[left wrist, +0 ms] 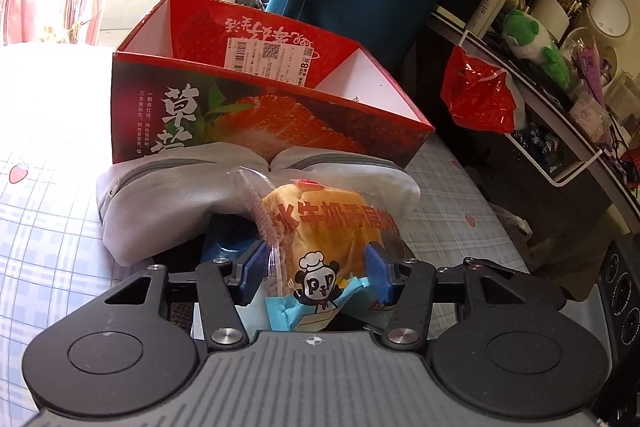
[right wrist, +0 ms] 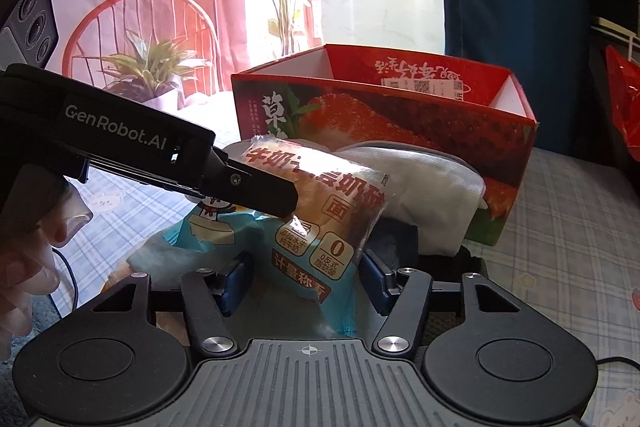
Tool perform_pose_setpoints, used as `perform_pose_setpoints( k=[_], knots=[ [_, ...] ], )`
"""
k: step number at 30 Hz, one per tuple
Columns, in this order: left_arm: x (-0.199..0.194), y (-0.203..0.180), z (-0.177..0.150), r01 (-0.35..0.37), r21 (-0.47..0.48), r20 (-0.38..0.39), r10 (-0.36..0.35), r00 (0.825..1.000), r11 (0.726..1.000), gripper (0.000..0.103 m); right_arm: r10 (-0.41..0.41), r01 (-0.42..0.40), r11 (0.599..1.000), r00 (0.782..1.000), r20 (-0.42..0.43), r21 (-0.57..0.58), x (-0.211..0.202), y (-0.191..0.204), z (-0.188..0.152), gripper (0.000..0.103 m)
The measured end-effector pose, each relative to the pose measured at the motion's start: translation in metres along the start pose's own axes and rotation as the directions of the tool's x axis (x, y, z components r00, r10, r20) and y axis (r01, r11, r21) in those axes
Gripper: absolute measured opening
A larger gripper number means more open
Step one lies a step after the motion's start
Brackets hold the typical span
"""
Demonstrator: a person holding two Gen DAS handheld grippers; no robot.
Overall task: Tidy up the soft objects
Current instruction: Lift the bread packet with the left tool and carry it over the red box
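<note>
Two grippers met on one bread pack point(left wrist: 324, 227), a clear wrapper with orange print and a cartoon panda. The left gripper point(left wrist: 316, 267) had its blue pads pressed into the pack's sides, clamped on it. In the right wrist view the left gripper point(right wrist: 280, 203) reached in from the left and held the pack's upper part, while the right gripper point(right wrist: 300, 275) had the pack's point(right wrist: 320, 227) lower end between its pads; both pads sat against the wrapper, clamped on it. The pack hung just above a grey pouch point(left wrist: 168, 195) that lay on the bed point(left wrist: 48, 227), touching the front wall of a red strawberry box point(left wrist: 256, 115). The open box stood on the checked bedsheet. A hand point(right wrist: 24, 267) showed at the left edge.
</note>
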State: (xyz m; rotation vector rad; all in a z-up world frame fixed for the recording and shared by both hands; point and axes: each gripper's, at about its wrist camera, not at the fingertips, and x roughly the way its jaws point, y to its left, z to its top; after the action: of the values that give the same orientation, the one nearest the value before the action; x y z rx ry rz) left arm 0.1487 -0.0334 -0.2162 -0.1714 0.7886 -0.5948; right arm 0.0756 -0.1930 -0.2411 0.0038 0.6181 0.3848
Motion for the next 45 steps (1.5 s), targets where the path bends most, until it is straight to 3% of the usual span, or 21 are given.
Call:
perform_pose_setpoints(
  k=[6,16,24,28,31,35,45],
  knots=[
    [0.000,-0.002,-0.001,0.008,0.013,-0.005,-0.008,1.000,1.000,0.054,0.007,-0.007,1.000,1.000,-0.002,0.007,-0.004,-0.001,0.001,0.051],
    [-0.002,0.013,-0.002,0.009,-0.057,-0.018,-0.010,1.000,0.998,0.056,-0.034,0.034,0.999,0.999,0.003,-0.014,-0.003,0.000,-0.003,0.065],
    [0.001,0.032,0.001,0.050,-0.173,-0.034,-0.057,0.998,0.984,0.056,-0.021,0.021,1.000,1.000,0.008,-0.009,0.002,-0.003,0.000,0.067],
    [0.006,0.027,0.003,0.054,-0.145,-0.033,-0.060,0.998,0.988,0.056,-0.013,0.013,1.000,1.000,0.009,-0.007,0.003,-0.004,0.001,0.065],
    [0.004,0.018,0.005,0.068,-0.078,-0.020,-0.070,0.997,0.995,0.045,0.027,-0.027,1.000,1.000,0.007,0.004,0.002,-0.004,0.002,0.051],
    [-0.006,0.006,0.013,0.065,-0.012,0.003,-0.065,0.998,0.998,0.044,0.027,-0.027,1.000,0.999,0.035,-0.006,-0.006,-0.003,0.009,0.049],
    [-0.015,-0.005,0.064,0.096,-0.009,0.087,-0.095,0.992,0.995,0.045,0.016,-0.006,0.994,0.996,0.091,-0.106,-0.016,-0.017,0.065,0.049]
  ],
)
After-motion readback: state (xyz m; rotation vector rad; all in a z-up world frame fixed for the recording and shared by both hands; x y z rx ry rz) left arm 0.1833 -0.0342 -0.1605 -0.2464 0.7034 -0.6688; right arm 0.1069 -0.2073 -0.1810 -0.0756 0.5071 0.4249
